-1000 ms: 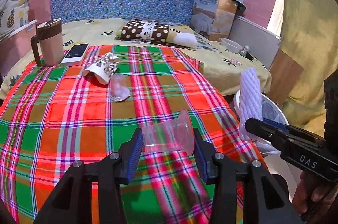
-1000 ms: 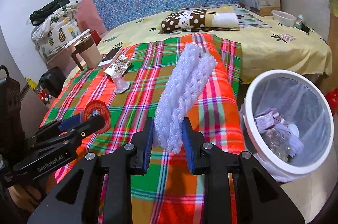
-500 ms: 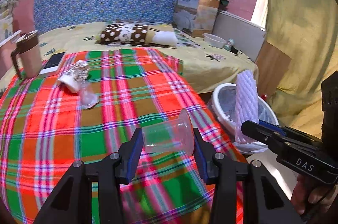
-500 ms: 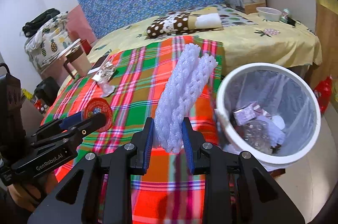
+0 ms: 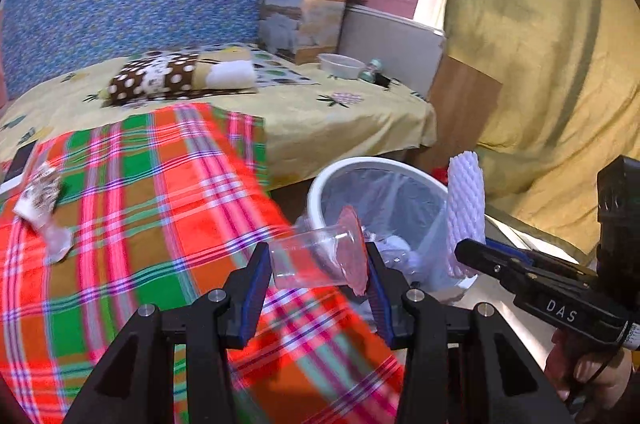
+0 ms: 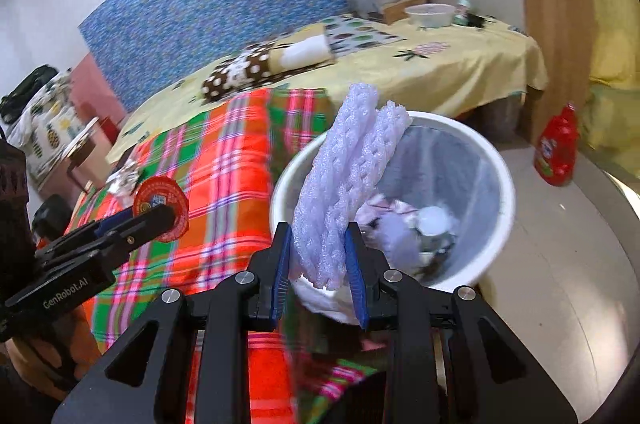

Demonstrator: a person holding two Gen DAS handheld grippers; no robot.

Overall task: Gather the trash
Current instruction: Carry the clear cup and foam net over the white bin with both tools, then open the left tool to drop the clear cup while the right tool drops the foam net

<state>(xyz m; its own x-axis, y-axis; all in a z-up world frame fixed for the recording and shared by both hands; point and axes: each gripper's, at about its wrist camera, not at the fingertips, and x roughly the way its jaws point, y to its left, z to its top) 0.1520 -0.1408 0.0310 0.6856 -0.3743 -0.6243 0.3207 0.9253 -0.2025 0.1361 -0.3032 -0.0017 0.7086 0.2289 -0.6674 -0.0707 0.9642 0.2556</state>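
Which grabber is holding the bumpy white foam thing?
The right gripper holds the white foam net, standing upright over the bin. The left gripper holds a clear plastic cup with a red lid instead.

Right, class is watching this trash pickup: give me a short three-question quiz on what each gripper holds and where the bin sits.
1. True or false: the left gripper is empty.
2. What does the right gripper hold? A) a mug B) a white foam net sleeve C) a phone
3. Fill in: the white bin stands on the ____ beside the plaid cloth.

Key
1. False: its jaws are shut on a clear plastic cup with a red lid.
2. B: the foam net sleeve stands upright between the jaws, in front of the bin.
3. Floor; the bin is lined with a bag and already holds trash.
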